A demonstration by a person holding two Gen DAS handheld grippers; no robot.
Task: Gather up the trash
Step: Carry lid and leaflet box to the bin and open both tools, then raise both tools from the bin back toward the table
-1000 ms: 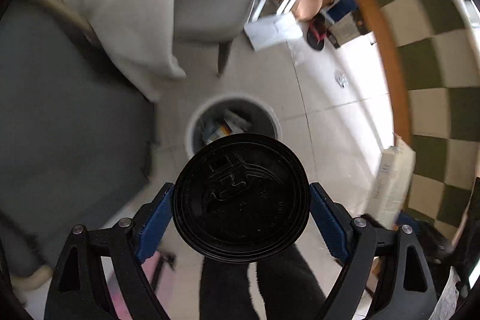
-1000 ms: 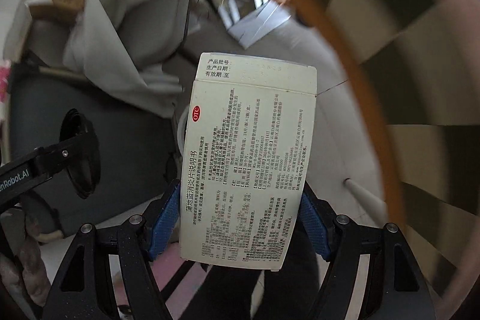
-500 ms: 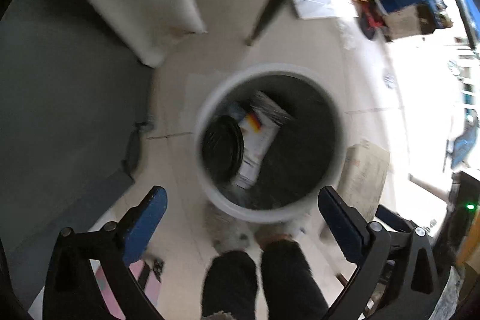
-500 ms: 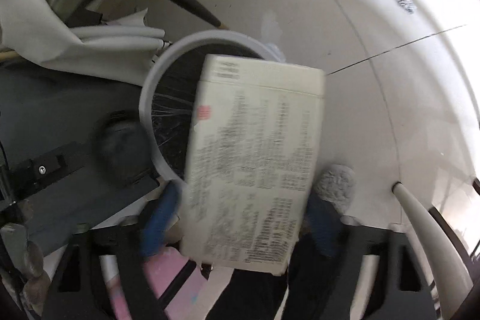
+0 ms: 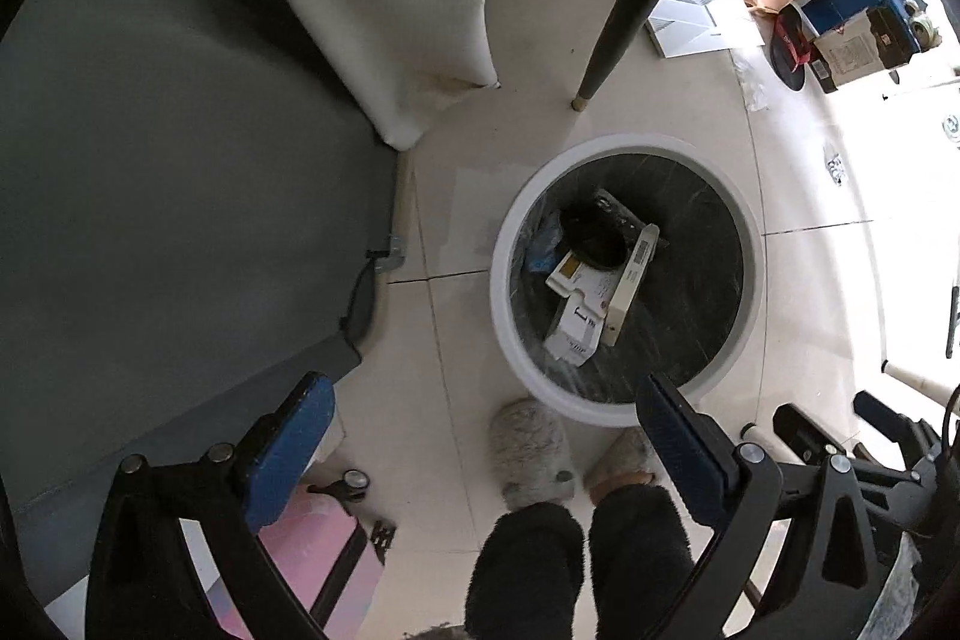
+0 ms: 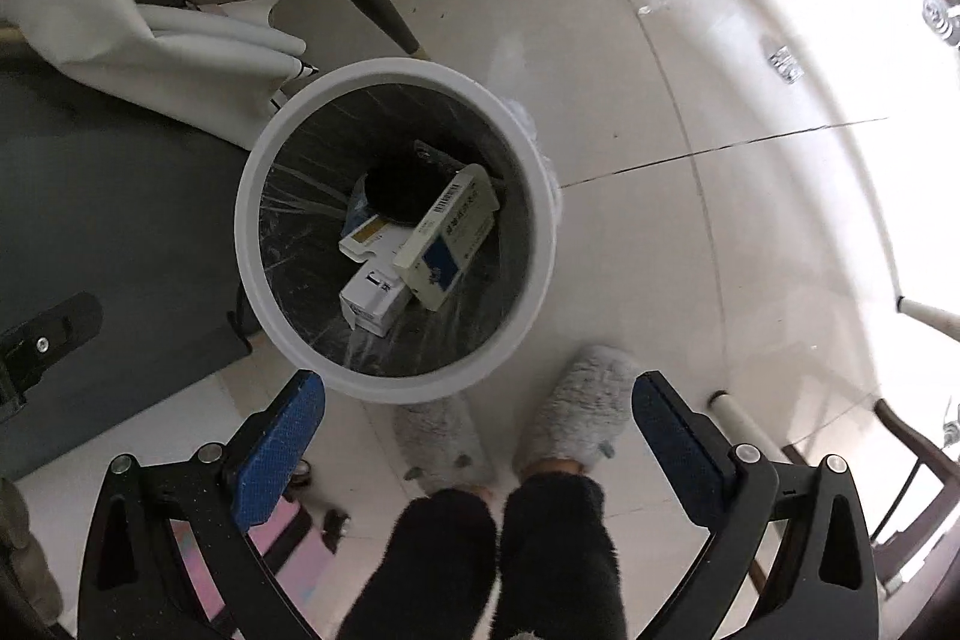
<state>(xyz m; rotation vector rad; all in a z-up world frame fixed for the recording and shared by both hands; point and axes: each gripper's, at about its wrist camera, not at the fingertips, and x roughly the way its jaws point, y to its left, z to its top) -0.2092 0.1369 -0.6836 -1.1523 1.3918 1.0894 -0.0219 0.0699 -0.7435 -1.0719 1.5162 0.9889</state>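
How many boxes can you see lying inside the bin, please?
3. A blue-and-cream box on top, leaning toward the right wall; a white box below it at the near side; a yellow-striped box at left. The bin may hide more beneath.

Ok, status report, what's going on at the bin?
Left gripper, right gripper open, empty. Medicine box, black lid in trash bin. Nothing blocking.

White round bin (image 6: pixel 543 280), black-lined, on floor: cream medicine box (image 6: pixel 447 238) tilted over white cartons (image 6: pixel 372 301); black lid (image 6: pixel 399 196) behind.
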